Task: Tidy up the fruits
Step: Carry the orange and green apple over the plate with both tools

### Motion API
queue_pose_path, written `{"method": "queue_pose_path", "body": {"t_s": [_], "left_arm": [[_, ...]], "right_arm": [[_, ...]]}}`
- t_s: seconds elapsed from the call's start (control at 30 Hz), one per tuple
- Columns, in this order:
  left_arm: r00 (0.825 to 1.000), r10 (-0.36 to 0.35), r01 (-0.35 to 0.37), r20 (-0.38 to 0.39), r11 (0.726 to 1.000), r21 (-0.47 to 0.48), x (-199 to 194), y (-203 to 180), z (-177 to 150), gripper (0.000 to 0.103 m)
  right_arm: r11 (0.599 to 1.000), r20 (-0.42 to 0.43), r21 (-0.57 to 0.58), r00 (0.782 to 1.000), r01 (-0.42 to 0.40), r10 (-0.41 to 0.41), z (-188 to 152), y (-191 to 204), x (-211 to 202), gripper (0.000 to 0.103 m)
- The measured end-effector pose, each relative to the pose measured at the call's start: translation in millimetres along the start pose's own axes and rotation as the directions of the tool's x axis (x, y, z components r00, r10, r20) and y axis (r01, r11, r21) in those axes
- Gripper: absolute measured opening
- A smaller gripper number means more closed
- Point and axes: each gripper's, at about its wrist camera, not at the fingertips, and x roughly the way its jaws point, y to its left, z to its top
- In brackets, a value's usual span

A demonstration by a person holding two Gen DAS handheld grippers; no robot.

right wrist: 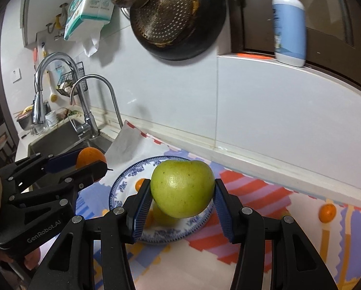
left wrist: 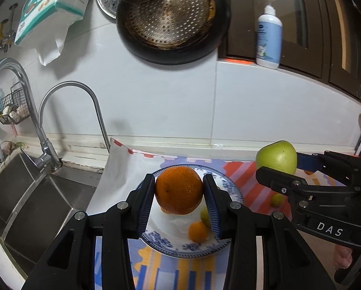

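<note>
A patterned mat (right wrist: 253, 193) covers the counter beside the sink (left wrist: 35, 193), most likely so that fruit has a soft, clean place to sit while it is sorted. On the mat stands a blue-rimmed plate (left wrist: 180, 251), which looks like the collecting point for the fruit.

The left gripper (left wrist: 179, 191) is clamped on an orange (left wrist: 179, 189), its two pads pressing the fruit from either side, and it carries the orange above the plate. The grip sits across the widest part, which keeps a round fruit from rolling out.

The right gripper (right wrist: 182, 193) is closed on a green apple (right wrist: 182, 188) in the same way, holding it in the air over the near part of the plate. Both fruits appear to be on their way to the plate rather than leaving it, though that is a judgement.

A second green fruit (left wrist: 205, 215) already lies on the plate, largely hidden behind a pad. Near it rests a small orange fruit (left wrist: 198, 232), also on the plate.

Two more small fruits are left on the mat, well apart from the plate: an orange one (right wrist: 327, 213) and a little green one (left wrist: 276, 200), so the sorting seems unfinished.
</note>
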Motion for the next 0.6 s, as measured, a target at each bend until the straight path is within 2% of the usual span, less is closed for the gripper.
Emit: {"method": "queue_pose_path", "body": {"t_s": [0.3, 0.6], "left_arm": [[0.999, 0.010, -0.010, -0.051, 1.000, 0.001, 44, 21, 5, 0.041], [0.992, -0.007, 0.006, -0.129, 1.000, -0.011, 98, 40, -2, 0.041]], "right_arm": [[0.999, -0.066, 0.004, 0.997, -0.041, 0.041, 18, -1, 56, 0.051], [0.998, -0.157, -0.001, 0.985, -0.067, 0.066, 20, -1, 120, 0.051]]}}
